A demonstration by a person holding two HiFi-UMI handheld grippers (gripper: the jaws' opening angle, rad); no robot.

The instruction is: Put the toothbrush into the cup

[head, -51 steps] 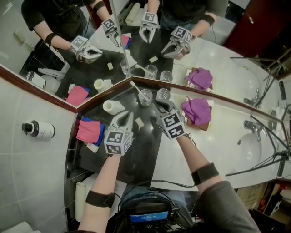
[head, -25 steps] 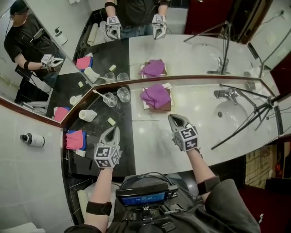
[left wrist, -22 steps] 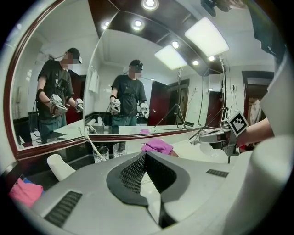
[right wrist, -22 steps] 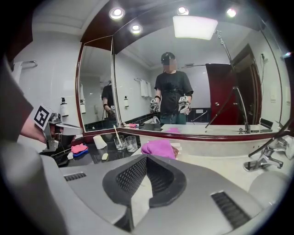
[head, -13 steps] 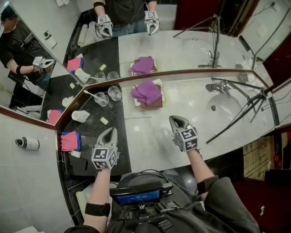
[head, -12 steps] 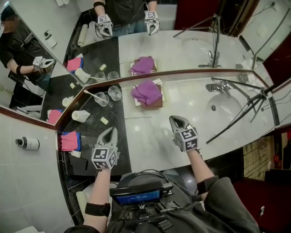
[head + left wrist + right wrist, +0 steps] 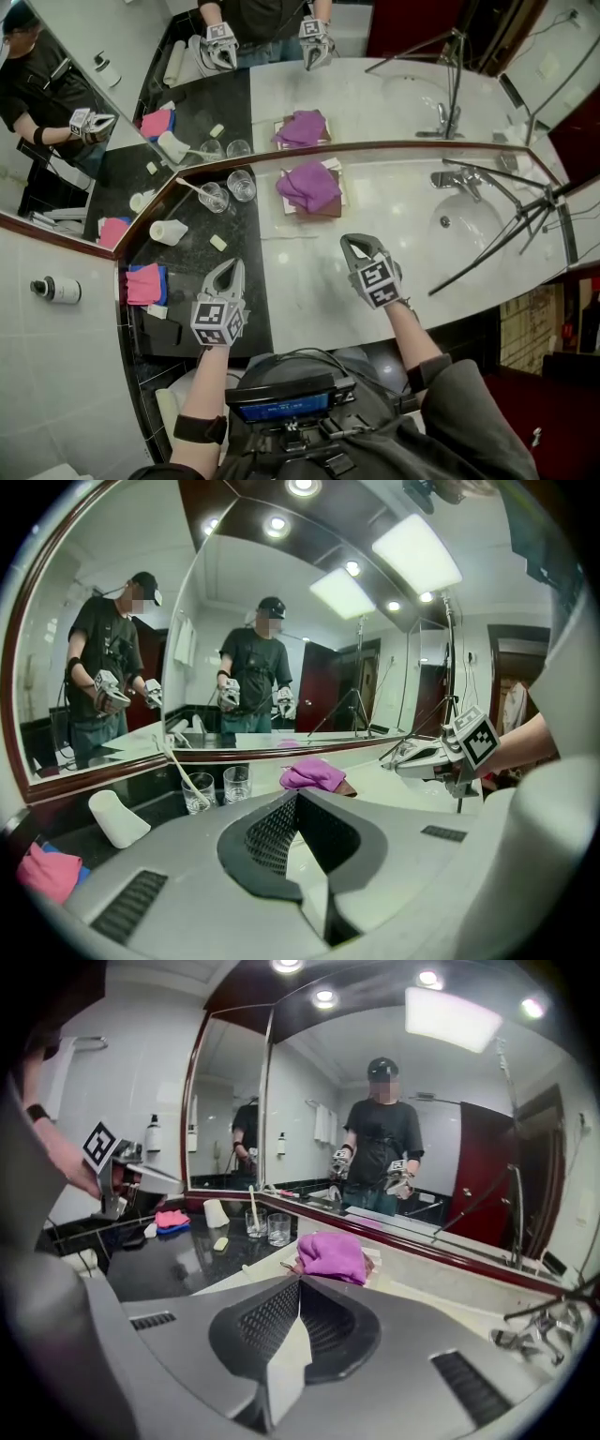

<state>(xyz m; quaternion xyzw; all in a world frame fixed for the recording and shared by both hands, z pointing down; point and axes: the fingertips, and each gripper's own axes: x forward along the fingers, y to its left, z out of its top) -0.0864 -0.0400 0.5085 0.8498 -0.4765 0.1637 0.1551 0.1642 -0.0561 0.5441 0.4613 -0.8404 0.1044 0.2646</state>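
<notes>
We find the left gripper [image 7: 229, 268] and the right gripper [image 7: 352, 244] with jaws pressed together, nothing between them. The toothbrush [image 7: 191, 187] stands leaning in a glass cup [image 7: 214, 199], well ahead of the left jaws and somewhat to their left, clear of both grippers. A second glass [image 7: 242, 185] stands just beside that cup.
</notes>
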